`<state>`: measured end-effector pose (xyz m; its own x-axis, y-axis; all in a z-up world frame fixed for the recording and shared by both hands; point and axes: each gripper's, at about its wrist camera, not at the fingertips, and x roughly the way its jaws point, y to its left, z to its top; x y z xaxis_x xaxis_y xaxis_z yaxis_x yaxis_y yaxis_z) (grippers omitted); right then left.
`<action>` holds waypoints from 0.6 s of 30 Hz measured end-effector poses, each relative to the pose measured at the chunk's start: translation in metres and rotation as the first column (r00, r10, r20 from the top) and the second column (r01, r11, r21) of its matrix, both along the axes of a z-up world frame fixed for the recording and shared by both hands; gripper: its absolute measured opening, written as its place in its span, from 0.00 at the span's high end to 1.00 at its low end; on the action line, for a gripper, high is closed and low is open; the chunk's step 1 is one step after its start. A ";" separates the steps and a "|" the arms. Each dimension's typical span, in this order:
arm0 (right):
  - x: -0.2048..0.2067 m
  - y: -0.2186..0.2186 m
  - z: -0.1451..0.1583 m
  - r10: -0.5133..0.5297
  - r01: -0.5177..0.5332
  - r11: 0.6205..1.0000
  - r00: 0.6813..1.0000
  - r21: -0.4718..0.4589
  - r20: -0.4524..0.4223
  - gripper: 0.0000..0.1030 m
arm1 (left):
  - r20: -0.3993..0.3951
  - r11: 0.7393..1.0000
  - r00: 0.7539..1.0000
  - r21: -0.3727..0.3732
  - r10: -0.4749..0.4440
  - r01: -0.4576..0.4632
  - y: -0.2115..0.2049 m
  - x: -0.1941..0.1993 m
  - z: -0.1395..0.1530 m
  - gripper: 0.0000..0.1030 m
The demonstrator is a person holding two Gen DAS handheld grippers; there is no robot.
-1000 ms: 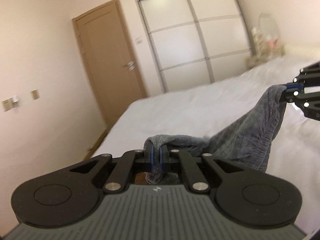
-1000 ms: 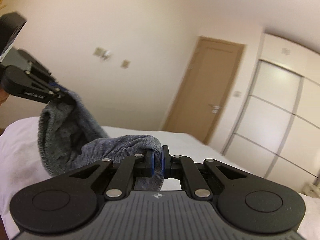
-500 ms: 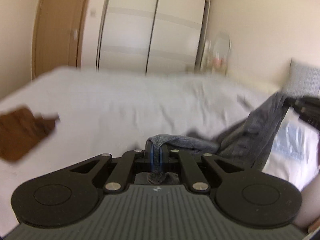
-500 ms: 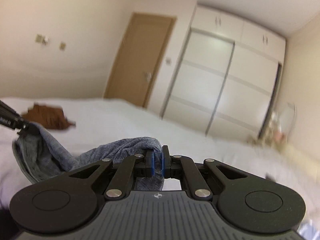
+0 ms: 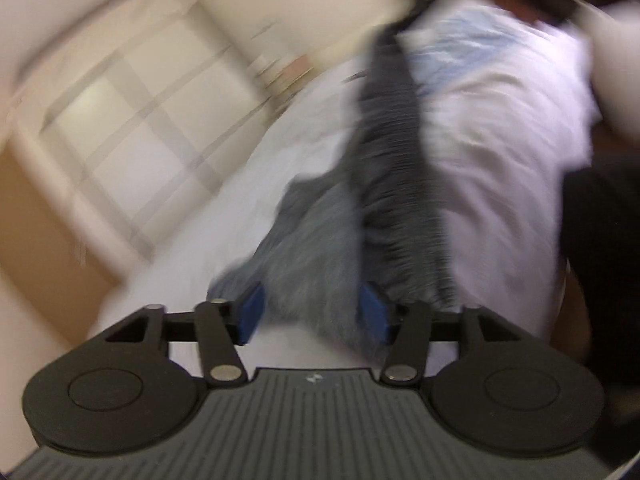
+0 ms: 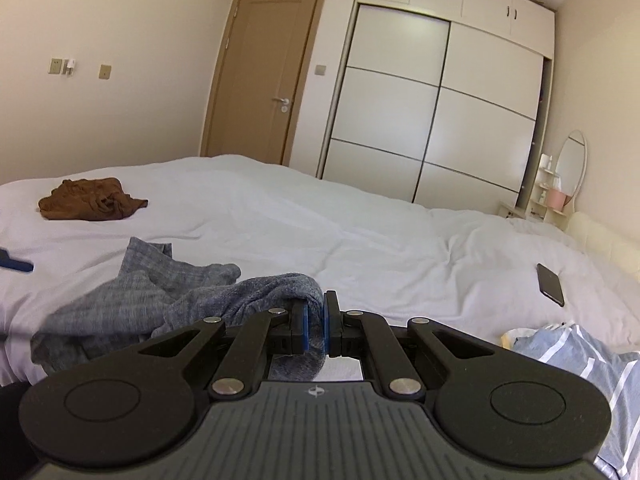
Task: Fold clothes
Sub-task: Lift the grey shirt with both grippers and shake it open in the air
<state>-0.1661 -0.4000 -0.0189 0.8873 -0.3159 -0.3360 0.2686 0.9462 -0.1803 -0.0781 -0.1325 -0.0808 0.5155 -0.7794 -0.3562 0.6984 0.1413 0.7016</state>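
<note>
Right gripper (image 6: 315, 322), jaws nearly closed, pinches an edge of the grey garment (image 6: 160, 292), which trails toward 9 o'clock across the near edge of the white bed (image 6: 340, 224). Left gripper (image 5: 312, 314), jaws wide; blurred grey cloth lies between its blue pads (image 5: 251, 312). Brown garment (image 6: 90, 199) at 10 o'clock, phone (image 6: 551, 284) at 3 o'clock, striped cloth (image 6: 580, 356) at 4 o'clock; bare sheet between them.
</note>
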 end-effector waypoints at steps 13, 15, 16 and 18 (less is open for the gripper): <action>0.013 0.000 0.005 -0.018 0.018 1.000 0.999 -0.013 -0.026 0.95 | -0.028 0.976 0.996 0.201 -0.081 0.085 -0.038 0.014 -0.042 0.90; 0.012 -0.001 0.011 -0.013 0.012 1.000 1.000 -0.029 -0.018 0.95 | -0.085 0.994 0.996 0.101 -0.031 0.040 -0.033 0.030 -0.013 0.92; 0.011 -0.001 0.014 -0.009 0.009 0.999 1.000 -0.037 -0.013 0.95 | -0.104 0.999 0.995 0.045 -0.003 0.007 -0.030 0.038 0.003 0.92; 0.009 0.001 0.027 0.003 -0.002 0.998 1.000 -0.068 0.016 0.95 | -0.107 0.996 0.993 -0.068 0.051 -0.058 -0.022 0.053 0.043 0.93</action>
<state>-0.1571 -0.3994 0.0078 0.8931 -0.3356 -0.2994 0.2699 0.9325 -0.2400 -0.0255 -0.1540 -0.0380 0.5203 -0.7765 -0.3555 0.7577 0.2278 0.6115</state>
